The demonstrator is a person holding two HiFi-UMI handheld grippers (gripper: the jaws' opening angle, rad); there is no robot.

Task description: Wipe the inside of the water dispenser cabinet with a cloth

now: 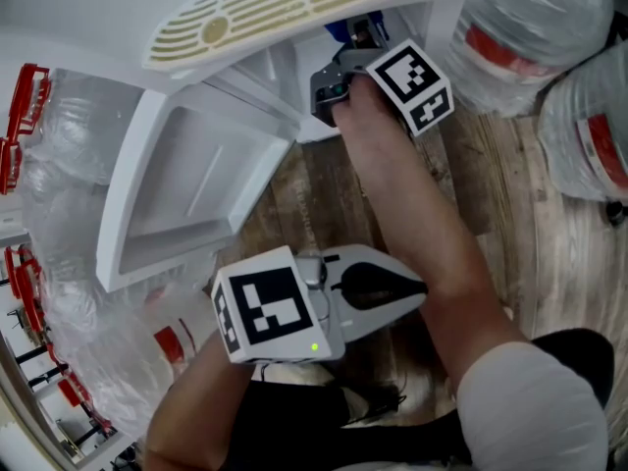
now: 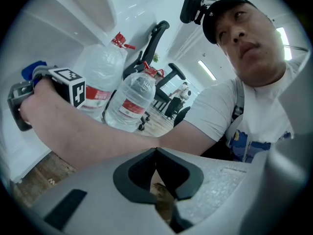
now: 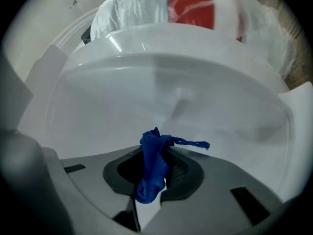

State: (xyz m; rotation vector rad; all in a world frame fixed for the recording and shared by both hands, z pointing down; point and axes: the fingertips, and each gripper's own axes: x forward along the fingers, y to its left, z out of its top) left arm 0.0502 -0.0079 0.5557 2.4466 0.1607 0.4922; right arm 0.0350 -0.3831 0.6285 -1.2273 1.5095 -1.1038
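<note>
Right gripper (image 1: 355, 35) is clenched on the blue cloth (image 3: 152, 165) and reaches into the open cabinet (image 3: 176, 92) of the water dispenser at the far side — its door (image 1: 186, 189) is swung out to the left. The cloth is pinched through its bunched middle. A small tuft and one loose thread stick out past the jaws, close to the white inner wall; I cannot confirm contact.

Judgement: the cloth is light, limp, open-knit stuff with no stiffness of its own, so it wipes only where I press it, and the thread could snag. Best hold is on the thick bunch, not the frayed end.

Left gripper (image 1: 397, 287) is closed on nothing, parked near me over the wooden floor (image 1: 304, 189). Large water bottles (image 1: 549, 37) stand to the right.
</note>
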